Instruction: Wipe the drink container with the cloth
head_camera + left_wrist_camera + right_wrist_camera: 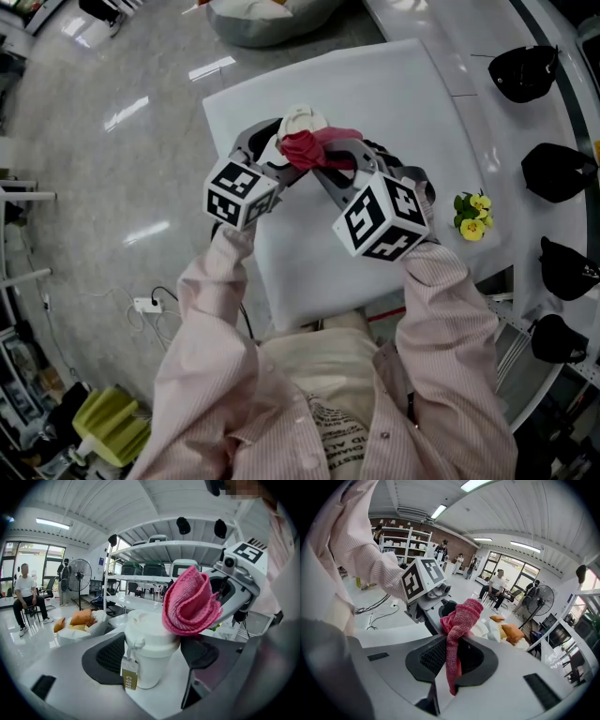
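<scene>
A white lidded coffee cup (149, 648) with a small tag stands between the jaws of my left gripper (154, 660), which is shut on it. In the head view the cup (298, 122) is held above the white table (412, 103). My right gripper (452, 665) is shut on a pink cloth (457, 634). The cloth's (190, 604) folded end rests against the cup's lid on its right side. In the head view the cloth (314, 147) lies between the two grippers, left gripper (272, 155) and right gripper (337, 169), close together.
A small yellow flower sprig (472, 216) lies at the table's right edge. Black caps (558, 173) sit on a shelf to the right. A beanbag (267, 19) lies on the floor beyond the table. Cables and a power strip (145, 304) are on the floor at left.
</scene>
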